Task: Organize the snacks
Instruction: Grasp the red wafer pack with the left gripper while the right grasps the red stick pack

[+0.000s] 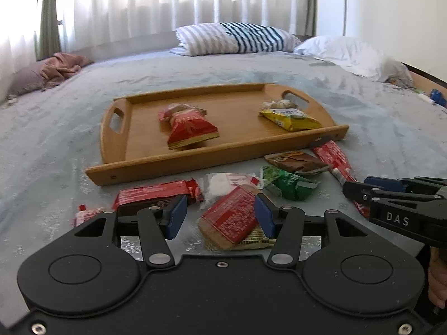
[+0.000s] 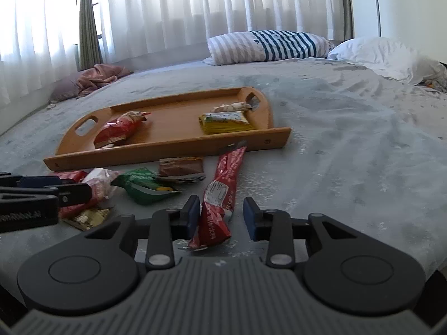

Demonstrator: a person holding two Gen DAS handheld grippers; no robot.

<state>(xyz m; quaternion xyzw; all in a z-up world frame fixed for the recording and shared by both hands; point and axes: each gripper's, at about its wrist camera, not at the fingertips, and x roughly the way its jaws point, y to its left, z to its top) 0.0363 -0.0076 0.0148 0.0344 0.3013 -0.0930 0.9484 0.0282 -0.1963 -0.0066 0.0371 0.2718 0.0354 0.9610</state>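
Note:
A wooden tray point(image 1: 178, 164) lies on the bed and holds a red snack pack point(image 1: 190, 128), a yellow pack point(image 1: 290, 118) and a small pale one behind it. Loose snacks lie in front of the tray. My left gripper point(image 1: 220, 216) is open over a red-labelled biscuit pack point(image 1: 232, 217), which lies between its jaws close to the right pad. My right gripper point(image 2: 220, 216) is open around the near end of a long red stick pack point(image 2: 223, 184); a gap shows at its right pad. A green pack point(image 2: 142, 185) and a brown pack point(image 2: 180, 167) lie between the two grippers.
A red bar point(image 1: 156, 195) and a clear white-filled pack point(image 1: 223, 182) lie left of the green pack. A striped pillow point(image 1: 232, 37) and a white pillow point(image 1: 349, 53) rest at the far end of the bed, and a pink cloth point(image 1: 56, 68) lies far left by the curtains.

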